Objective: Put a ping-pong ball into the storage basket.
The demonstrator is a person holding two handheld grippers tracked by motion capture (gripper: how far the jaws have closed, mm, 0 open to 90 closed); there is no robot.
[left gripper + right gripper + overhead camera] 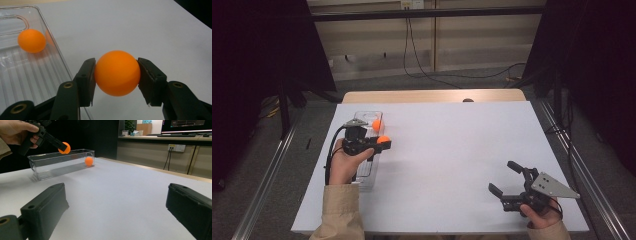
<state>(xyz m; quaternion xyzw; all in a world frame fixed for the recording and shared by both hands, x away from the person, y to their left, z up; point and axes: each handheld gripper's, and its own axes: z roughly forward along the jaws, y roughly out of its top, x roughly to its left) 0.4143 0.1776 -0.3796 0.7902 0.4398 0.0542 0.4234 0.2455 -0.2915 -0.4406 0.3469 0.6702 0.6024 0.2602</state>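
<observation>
Left gripper (116, 75): its 2 black jaws pinched an orange ball (117, 73) from both sides, a pad pressed against each flank.
Held ball: lifted clear of the table, just beside the long wall of the clear tray (58, 58) and outside it in the left gripper view; in the right gripper view it sat at the height of the tray's top rim.
Second ball (31, 40): lay inside the tray on its ribbed floor, near the far end, apart from the held one.
Tray: a clear, narrow plastic box standing on the white table (452, 150) near its left edge, long side running away from the person.
Left hand (344, 164): wrapped around the gripper body, over the near part of the tray in the high view; a beige sleeve (339, 212) covered the forearm.
Right gripper (506, 181): jaws spread wide with nothing between them, held low over the table at the near right, well apart from tray and balls.
Right hand (539, 216): gripped that tool from behind at the table's near edge.
</observation>
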